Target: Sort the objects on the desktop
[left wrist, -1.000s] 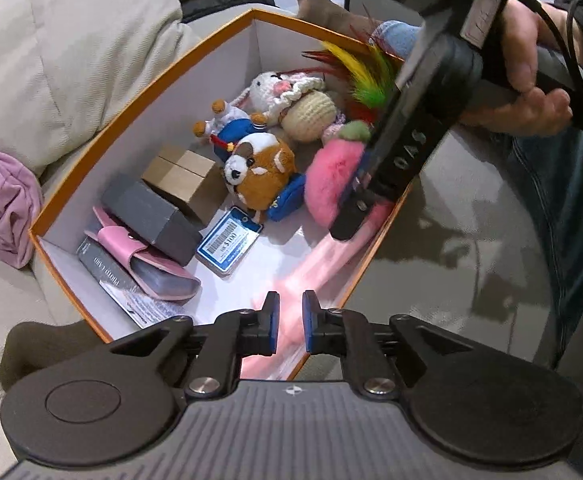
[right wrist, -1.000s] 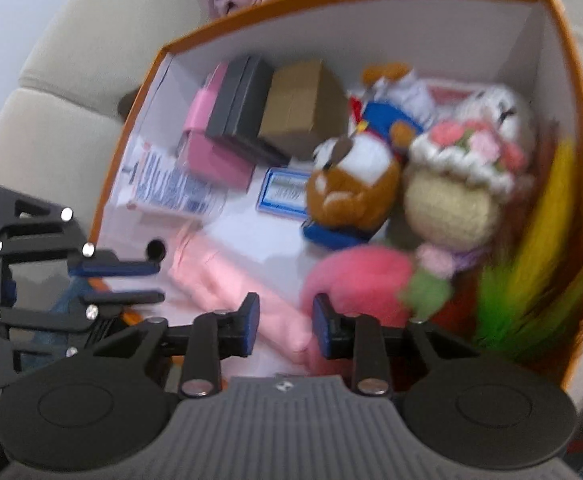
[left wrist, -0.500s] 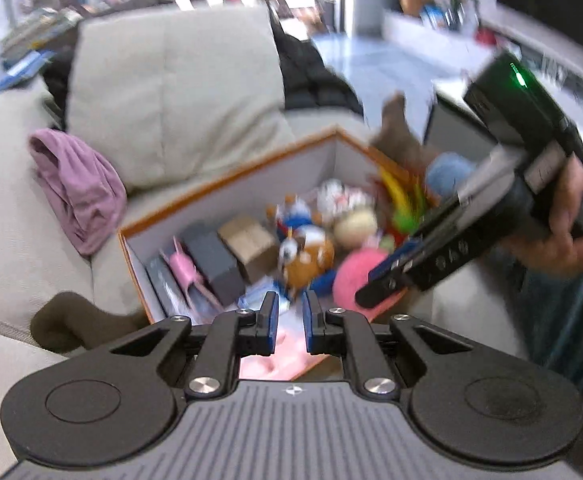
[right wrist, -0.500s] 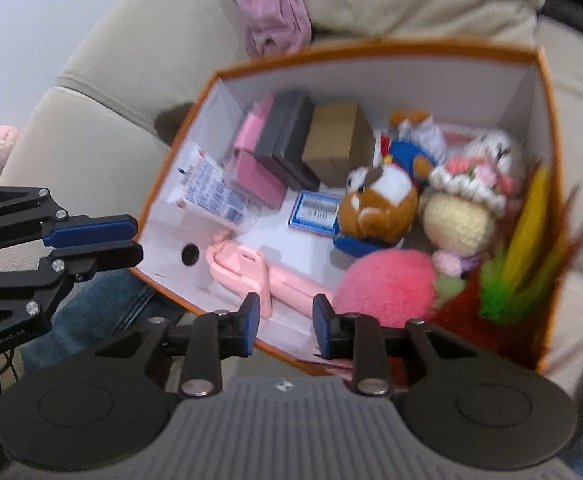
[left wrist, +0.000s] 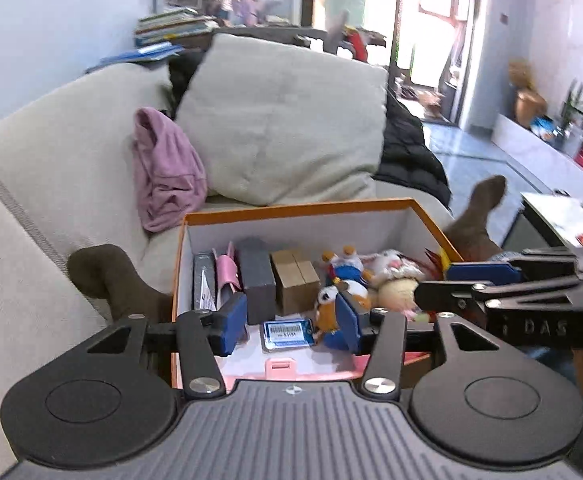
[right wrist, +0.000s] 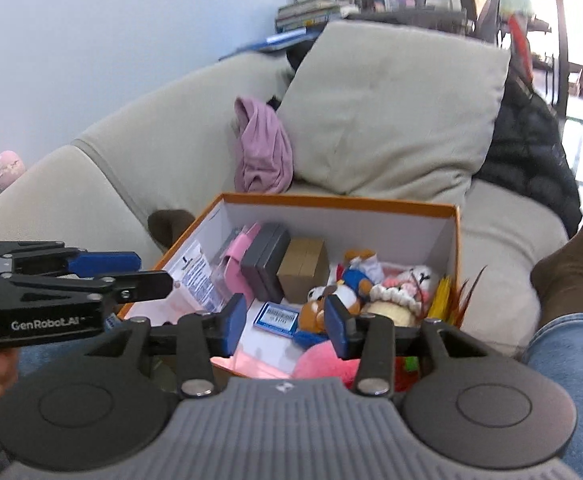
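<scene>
An orange-rimmed white box (left wrist: 299, 206) (right wrist: 331, 200) rests on the person's lap and holds sorted items: a grey case (left wrist: 255, 280), a brown carton (left wrist: 293, 282) (right wrist: 303, 268), a blue tag (left wrist: 287, 332) (right wrist: 277, 316), several plush toys (left wrist: 343, 280) (right wrist: 343, 292), a pink pompom (right wrist: 323, 362) and feathers (right wrist: 443, 300). My left gripper (left wrist: 291, 320) is open and empty, held back above the box's near edge. My right gripper (right wrist: 277, 322) is open and empty, also above the near edge. Each gripper shows in the other's view (left wrist: 491, 284) (right wrist: 91, 272).
The box sits against a beige sofa (left wrist: 51, 152) with a large cushion (left wrist: 283, 128) (right wrist: 391, 104). A pink cloth (left wrist: 163, 168) (right wrist: 263, 148) and a black jacket (left wrist: 407, 156) (right wrist: 531, 140) lie on the sofa. The person's socked feet (left wrist: 103, 276) (right wrist: 571, 264) flank the box.
Both grippers have pulled up and back from inside the box and levelled toward the sofa. Both have opened wide from nearly shut.
</scene>
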The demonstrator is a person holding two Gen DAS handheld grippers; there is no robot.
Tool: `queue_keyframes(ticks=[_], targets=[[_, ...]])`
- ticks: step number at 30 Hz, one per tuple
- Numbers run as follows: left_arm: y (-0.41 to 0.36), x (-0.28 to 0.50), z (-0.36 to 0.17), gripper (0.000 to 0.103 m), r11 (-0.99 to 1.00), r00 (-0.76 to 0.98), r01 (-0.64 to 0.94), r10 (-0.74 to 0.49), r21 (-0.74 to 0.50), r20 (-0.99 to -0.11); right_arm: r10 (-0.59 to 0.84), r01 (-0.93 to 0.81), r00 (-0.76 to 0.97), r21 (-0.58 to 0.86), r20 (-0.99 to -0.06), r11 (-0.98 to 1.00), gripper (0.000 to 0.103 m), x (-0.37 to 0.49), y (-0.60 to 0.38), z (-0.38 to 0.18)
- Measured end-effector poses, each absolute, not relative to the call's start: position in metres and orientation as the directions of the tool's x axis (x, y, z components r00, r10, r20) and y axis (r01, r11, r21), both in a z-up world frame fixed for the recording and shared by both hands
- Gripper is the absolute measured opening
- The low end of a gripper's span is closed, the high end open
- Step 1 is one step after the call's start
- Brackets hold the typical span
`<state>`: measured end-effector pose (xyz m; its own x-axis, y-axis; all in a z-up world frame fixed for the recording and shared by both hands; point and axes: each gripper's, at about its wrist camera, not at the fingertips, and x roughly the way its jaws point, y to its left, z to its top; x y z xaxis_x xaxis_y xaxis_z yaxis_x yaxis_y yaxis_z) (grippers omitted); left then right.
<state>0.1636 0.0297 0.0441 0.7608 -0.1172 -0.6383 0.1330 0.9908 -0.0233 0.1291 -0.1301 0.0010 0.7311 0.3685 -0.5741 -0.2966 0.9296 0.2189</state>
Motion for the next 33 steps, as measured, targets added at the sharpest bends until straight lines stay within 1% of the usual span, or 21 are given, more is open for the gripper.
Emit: queue_keyframes(ticks=[2, 4, 6, 11, 14, 17, 19, 24, 30, 33], targets=[[0.030, 0.165, 0.039, 0.059, 0.994, 0.762, 0.104, -0.097, -0.027, -0.640, 0.335, -0.273, 0.759, 0.195, -0.558, 0.942, 0.046, 0.124, -0.129, -0.002], [0.032, 0.163, 0.034, 0.064, 0.997, 0.765, 0.072, -0.075, -0.031, -0.640, 0.308, -0.253, 0.785, 0.176, -0.538, 0.951, 0.046, 0.121, -0.128, -0.007], [0.033, 0.162, 0.029, 0.066, 0.998, 0.777, 0.048, -0.054, -0.027, -0.627, 0.292, -0.241, 0.801, 0.166, -0.523, 0.956, 0.047, 0.120, -0.127, -0.011], [0.034, 0.162, 0.016, 0.067, 0.999, 0.781, 0.026, -0.042, -0.035, -0.623, 0.264, -0.227, 0.823, 0.135, -0.502, 0.965, 0.050, 0.121, -0.121, -0.019], [0.033, 0.165, 0.008, 0.067, 0.999, 0.784, 0.017, -0.036, -0.036, -0.620, 0.271, -0.231, 0.806, 0.143, -0.526, 0.963, 0.050, 0.124, -0.119, -0.027], [0.029, 0.167, 0.002, 0.070, 1.000, 0.781, 0.007, -0.009, -0.006, -0.624, 0.290, -0.246, 0.782, 0.154, -0.552, 0.957, 0.051, 0.125, -0.116, -0.034], [0.028, 0.167, -0.002, 0.070, 1.000, 0.773, 0.015, -0.017, -0.008, -0.634, 0.293, -0.254, 0.776, 0.148, -0.559, 0.956, 0.058, 0.125, -0.114, -0.037], [0.029, 0.168, -0.008, 0.071, 0.999, 0.746, 0.008, -0.030, -0.037, -0.665, 0.300, -0.263, 0.764, 0.149, -0.572, 0.953, 0.059, 0.124, -0.112, -0.040], [0.024, 0.169, -0.017, 0.073, 1.000, 0.735, 0.003, 0.011, 0.019, -0.678, 0.293, -0.253, 0.744, 0.153, -0.601, 0.955, 0.060, 0.124, -0.111, -0.047], [0.027, 0.171, -0.021, 0.073, 1.000, 0.716, -0.007, 0.000, -0.008, -0.698, 0.291, -0.251, 0.740, 0.151, -0.606, 0.956, 0.060, 0.125, -0.111, -0.049]])
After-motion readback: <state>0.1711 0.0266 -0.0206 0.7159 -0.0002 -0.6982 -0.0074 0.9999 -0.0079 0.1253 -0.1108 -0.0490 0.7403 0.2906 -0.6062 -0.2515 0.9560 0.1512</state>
